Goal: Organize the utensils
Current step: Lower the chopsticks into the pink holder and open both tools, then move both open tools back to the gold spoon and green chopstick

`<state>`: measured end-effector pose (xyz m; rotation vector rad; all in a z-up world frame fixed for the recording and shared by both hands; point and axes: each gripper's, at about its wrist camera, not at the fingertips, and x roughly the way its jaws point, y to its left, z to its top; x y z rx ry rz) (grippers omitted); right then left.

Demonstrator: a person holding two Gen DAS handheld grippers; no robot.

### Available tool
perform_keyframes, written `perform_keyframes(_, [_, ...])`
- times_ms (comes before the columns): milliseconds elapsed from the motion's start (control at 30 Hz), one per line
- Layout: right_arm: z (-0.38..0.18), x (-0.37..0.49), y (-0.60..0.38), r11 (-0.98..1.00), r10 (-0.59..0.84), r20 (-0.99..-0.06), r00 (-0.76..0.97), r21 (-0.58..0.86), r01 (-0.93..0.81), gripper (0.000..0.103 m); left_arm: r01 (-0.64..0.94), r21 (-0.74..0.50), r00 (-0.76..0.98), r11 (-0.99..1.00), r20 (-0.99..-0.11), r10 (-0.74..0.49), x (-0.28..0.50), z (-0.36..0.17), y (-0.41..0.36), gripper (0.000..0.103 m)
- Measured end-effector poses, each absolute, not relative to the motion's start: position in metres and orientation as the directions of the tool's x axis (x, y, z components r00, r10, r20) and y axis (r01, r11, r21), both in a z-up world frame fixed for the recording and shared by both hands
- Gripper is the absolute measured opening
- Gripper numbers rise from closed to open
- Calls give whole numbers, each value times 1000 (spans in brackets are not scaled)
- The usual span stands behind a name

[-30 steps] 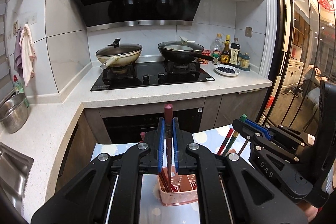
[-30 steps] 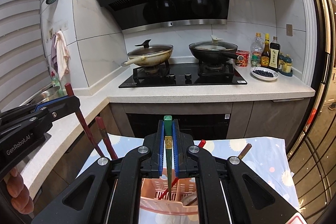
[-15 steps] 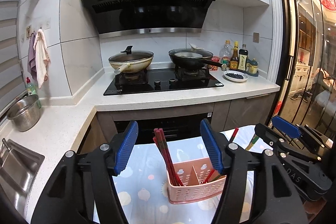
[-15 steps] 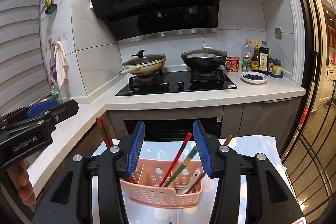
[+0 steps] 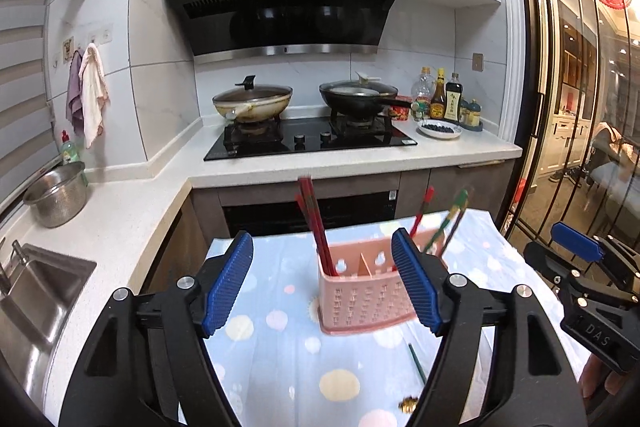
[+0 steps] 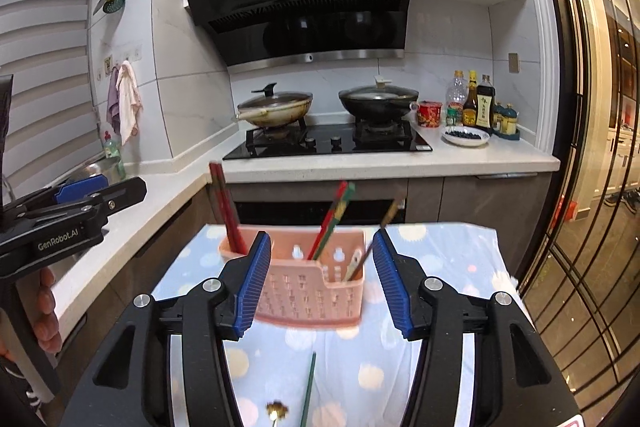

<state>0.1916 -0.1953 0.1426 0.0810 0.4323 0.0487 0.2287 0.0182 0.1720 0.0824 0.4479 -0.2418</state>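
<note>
Pale-blue dotted cloth (image 6: pixel 436 259) covers a small table set near the white kitchen counter (image 6: pixel 384 163). The pink caddy (image 6: pixel 316 291) stands mid-cloth, chopsticks (image 6: pixel 226 207) upright inside. Left gripper (image 5: pixel 322 283) and right gripper (image 6: pixel 318 285) both gape wide, holding nothing.

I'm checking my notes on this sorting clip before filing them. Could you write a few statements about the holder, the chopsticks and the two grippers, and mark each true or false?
1. Both the left gripper and right gripper are open and empty. True.
2. The pink utensil holder lies tipped on its side. False: it stands upright on the dotted tablecloth.
3. Dark red chopsticks stand in the holder's left end. True.
4. Every utensil is already in the holder. False: a green chopstick lies on the cloth in front of it.
</note>
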Motion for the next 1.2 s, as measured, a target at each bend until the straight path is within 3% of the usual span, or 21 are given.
perform_keyframes(133, [110,160,-190,999,44,-474,879,46,-25,57,255,22,852,967,-477,-213,205,144,25,77])
perform_keyframes(533, [5,103,-169,1000,18,-651,759,-5,-28,57,227,-43,748,973,-632,-203,154,52,44,77])
perform_keyframes(833, [-42,83,-149,998,43,-717,696,6,-55,57,217,-6,717,976,-678,-164,127,17,40,77])
perform_keyframes(1200, [-55,80,-149,998,57,-743,667,28,-55,57,220,5,684,976,-713,-150,117,-5,35,77])
